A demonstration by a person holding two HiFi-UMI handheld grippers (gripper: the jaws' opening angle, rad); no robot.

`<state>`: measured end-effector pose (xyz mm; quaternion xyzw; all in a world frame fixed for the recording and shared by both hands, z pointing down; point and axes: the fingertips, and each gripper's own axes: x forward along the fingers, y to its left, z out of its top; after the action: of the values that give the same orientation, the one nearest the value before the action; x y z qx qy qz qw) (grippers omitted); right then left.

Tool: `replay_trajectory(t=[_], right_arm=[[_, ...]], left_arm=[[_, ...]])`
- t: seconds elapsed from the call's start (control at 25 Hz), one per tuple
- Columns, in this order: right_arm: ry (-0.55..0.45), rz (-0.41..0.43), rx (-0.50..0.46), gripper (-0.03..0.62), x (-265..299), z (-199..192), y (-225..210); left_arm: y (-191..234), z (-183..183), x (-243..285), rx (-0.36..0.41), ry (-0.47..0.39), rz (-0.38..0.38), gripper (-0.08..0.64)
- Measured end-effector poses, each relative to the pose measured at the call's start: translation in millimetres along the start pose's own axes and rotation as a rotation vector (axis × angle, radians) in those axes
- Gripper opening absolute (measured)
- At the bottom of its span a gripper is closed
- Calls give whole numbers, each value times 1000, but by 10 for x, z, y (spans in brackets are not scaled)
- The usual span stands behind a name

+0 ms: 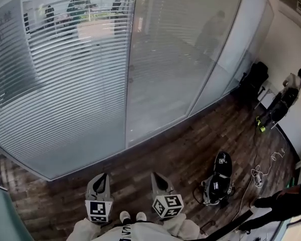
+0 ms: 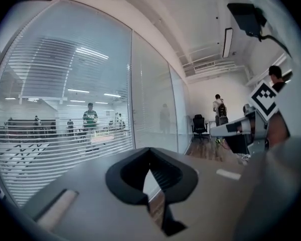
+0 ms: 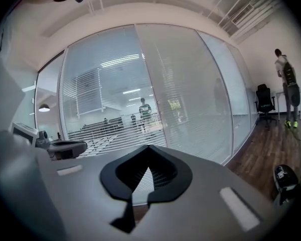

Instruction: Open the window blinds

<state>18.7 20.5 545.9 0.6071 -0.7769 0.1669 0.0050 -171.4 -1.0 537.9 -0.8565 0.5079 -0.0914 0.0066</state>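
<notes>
Blinds [image 1: 65,84] ahead of the clenched, empty left gripper [image 1: 101,178] and right gripper [image 1: 157,177] look light and flimsy; where to grab them does not show.

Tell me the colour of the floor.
The floor is dark brown wood, clearest in the head view.

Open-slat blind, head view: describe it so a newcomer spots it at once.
A curved glass wall spans the room above the wood floor. The blind fills the wide pane left of the middle upright. Its slats are tilted, so people behind show through in stripes; the panes to its right are milky and shut.
</notes>
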Motion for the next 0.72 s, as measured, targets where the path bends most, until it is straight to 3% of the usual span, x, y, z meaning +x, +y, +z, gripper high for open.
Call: replay_trajectory(t=[0.72], right_arm=[[-18,50,-3,0,2,55,-114]], left_arm=[[-251,201,172,49,-18,-2,0]])
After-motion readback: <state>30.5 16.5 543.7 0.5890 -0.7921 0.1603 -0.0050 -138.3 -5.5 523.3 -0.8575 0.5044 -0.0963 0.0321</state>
